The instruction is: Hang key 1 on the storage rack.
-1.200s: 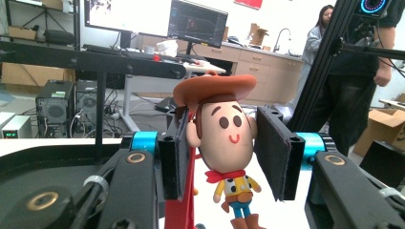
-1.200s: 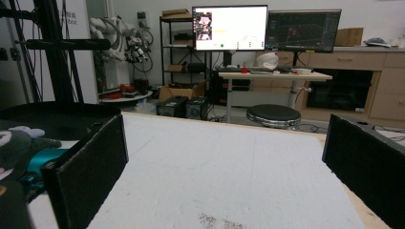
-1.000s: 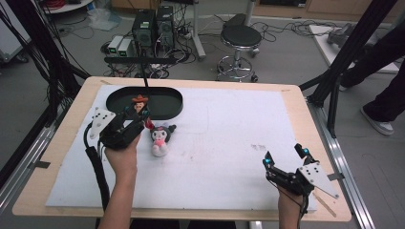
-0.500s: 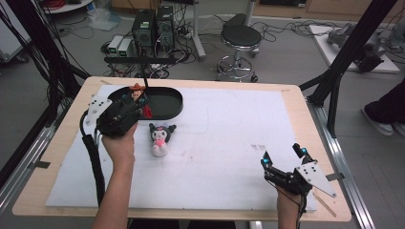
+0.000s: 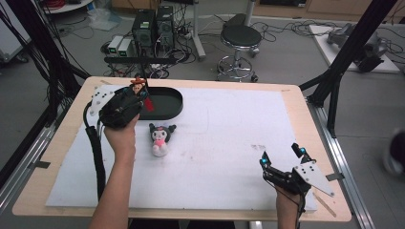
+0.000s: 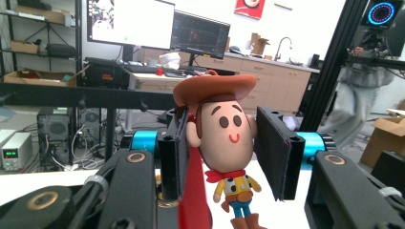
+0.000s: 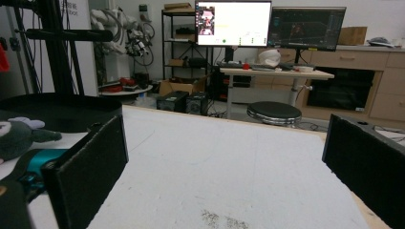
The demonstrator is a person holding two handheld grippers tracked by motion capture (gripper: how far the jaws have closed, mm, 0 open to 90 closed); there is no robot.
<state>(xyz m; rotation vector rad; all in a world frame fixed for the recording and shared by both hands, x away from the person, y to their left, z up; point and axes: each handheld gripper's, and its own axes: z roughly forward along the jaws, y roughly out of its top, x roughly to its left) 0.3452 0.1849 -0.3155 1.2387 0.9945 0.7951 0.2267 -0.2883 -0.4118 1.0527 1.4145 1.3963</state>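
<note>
Left tongs (image 5: 140,91) farther over black tray (image 5: 175,109), clamping cowboy figure (image 6: 224,138); right tongs (image 5: 282,160) agape above white mat (image 5: 229,138).

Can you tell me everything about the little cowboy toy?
The cowboy figure looks like smooth plastic: a big brown hat, an egg-shaped face with dot eyes and a red smile, a red neckerchief, a yellow shirt, blue trousers and brown boots. A red strap hangs beside it. It stands upright, its head squeezed between the left claw pads, held in the air by the black tray.

left claw (image 6: 224,152) clamped (raised), right claw (image 5: 282,156) spread
</note>
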